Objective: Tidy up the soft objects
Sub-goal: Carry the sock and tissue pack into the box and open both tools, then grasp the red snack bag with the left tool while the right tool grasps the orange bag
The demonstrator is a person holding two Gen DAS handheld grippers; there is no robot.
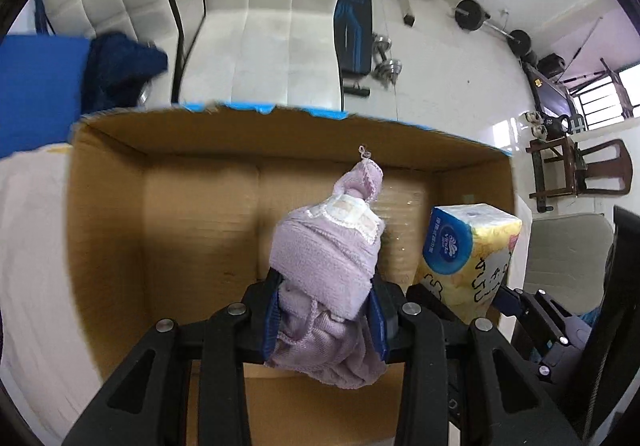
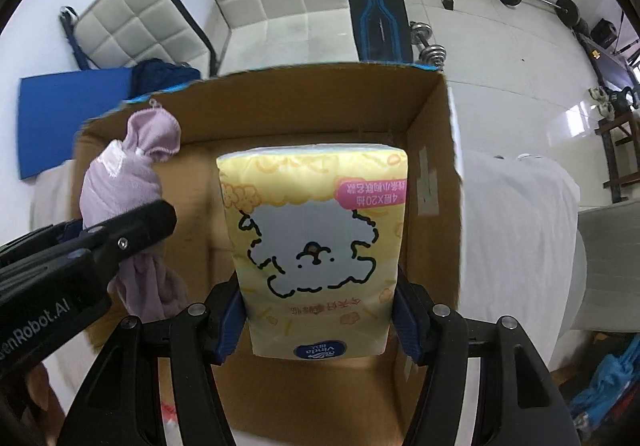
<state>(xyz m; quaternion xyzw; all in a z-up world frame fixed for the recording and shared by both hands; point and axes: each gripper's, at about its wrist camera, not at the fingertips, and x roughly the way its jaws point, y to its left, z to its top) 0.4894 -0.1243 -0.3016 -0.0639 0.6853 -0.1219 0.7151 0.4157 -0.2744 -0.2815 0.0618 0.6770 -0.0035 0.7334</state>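
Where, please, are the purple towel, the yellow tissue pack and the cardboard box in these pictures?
purple towel [image 1: 324, 258]: left wrist view, on its bunched middle.
yellow tissue pack [image 2: 316, 242]: right wrist view, on the printed dog's face.
cardboard box [image 2: 304, 105]: right wrist view, on its far inner wall.

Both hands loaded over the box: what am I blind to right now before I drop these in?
- Box floor nearest us: left wrist view, hidden by towel and left hand-held gripper.
- Box centre floor: right wrist view, covered by tissue pack.
- Dark blue cloth behind the box: blurred, type unclear.
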